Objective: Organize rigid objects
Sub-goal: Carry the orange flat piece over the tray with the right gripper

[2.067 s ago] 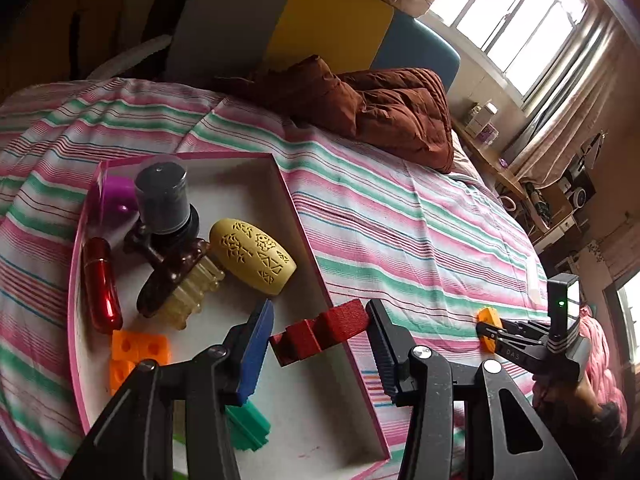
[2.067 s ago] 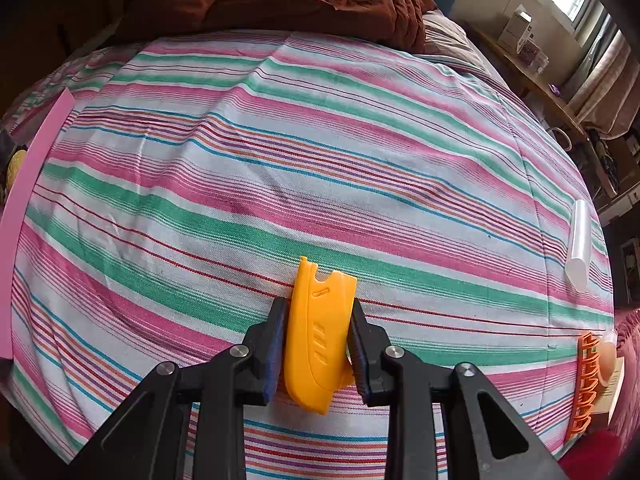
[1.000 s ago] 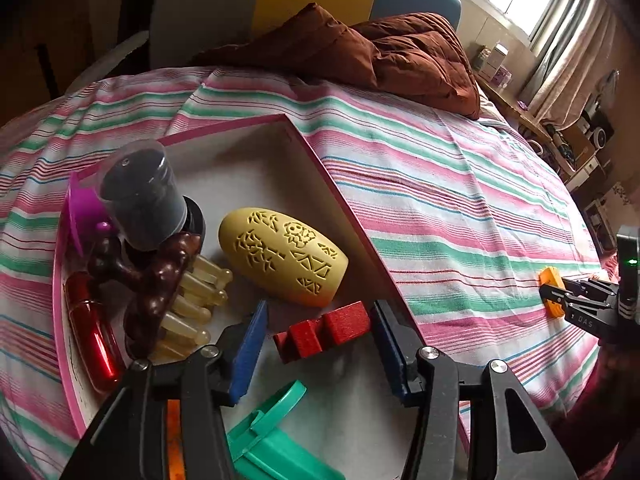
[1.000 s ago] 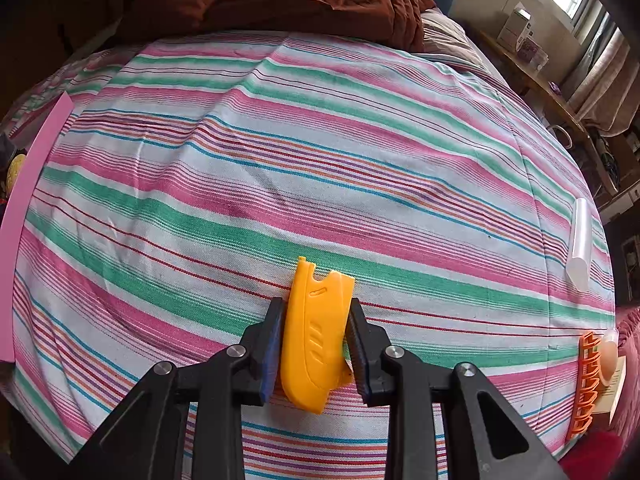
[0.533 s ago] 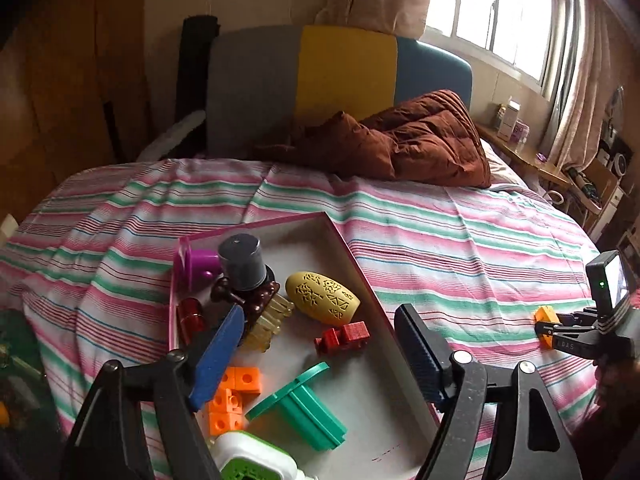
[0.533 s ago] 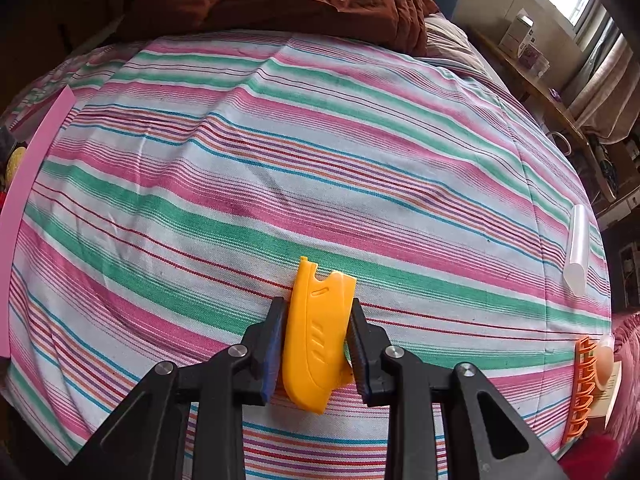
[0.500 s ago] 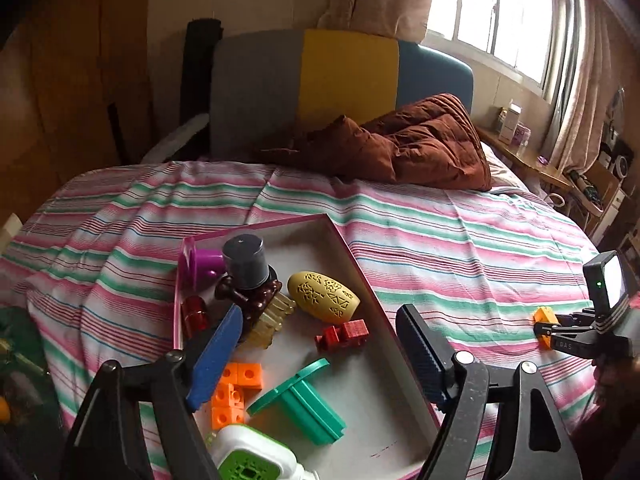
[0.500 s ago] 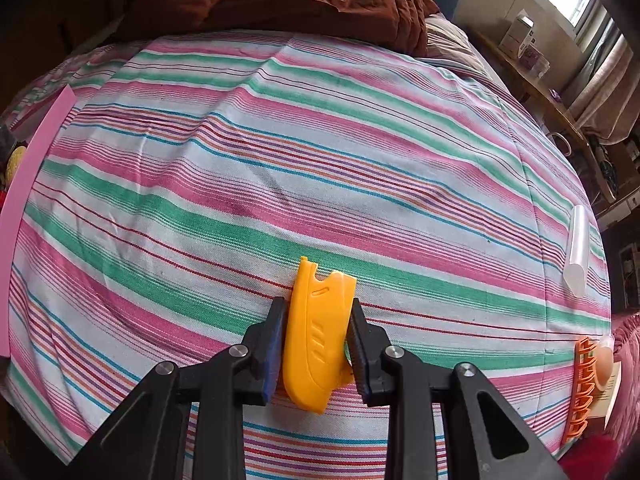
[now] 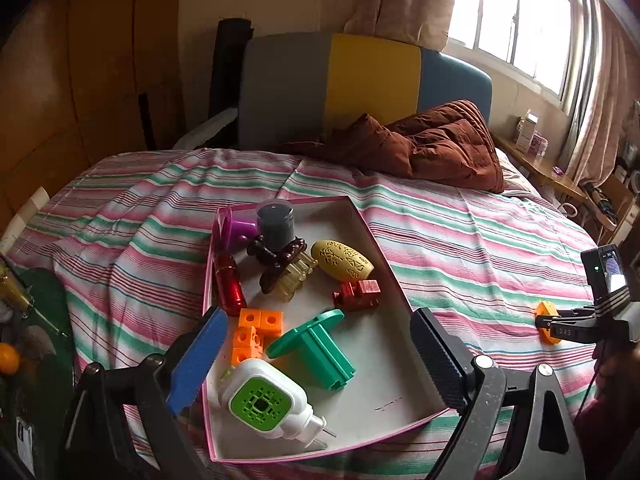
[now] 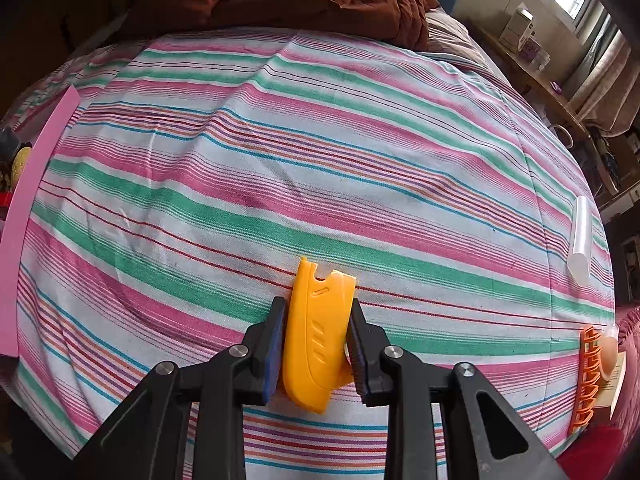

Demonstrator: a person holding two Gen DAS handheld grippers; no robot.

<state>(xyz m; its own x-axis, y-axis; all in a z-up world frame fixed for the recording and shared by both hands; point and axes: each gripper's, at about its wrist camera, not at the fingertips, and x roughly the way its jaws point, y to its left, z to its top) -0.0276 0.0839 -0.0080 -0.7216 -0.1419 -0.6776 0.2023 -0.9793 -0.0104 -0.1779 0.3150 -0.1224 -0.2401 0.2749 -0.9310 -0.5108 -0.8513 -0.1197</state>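
Note:
A pink-rimmed tray (image 9: pixel 384 264) lies on the striped bed. In it are a red block (image 9: pixel 357 292), a yellow patterned oval (image 9: pixel 342 260), a green plastic piece (image 9: pixel 316 346), orange cubes (image 9: pixel 252 332), a white and green device (image 9: pixel 266 400), a red capsule (image 9: pixel 229 286) and a dark jar (image 9: pixel 275 222). My left gripper (image 9: pixel 316 358) is open and empty above the tray's near end. My right gripper (image 10: pixel 316 338) is shut on an orange plastic scraper (image 10: pixel 314 336) just above the bedsheet; it also shows in the left wrist view (image 9: pixel 546 322).
A brown quilt (image 9: pixel 420 148) is bunched at the head of the bed. A clear tube (image 10: pixel 581 236) lies near the bed's right edge. An orange clip (image 10: pixel 590 376) sits at the right edge. The tray's pink edge (image 10: pixel 36 184) shows at the left.
My left gripper let go of the red block in the tray, opened wide and pulled back and up. My right gripper has stayed still with the orange scraper.

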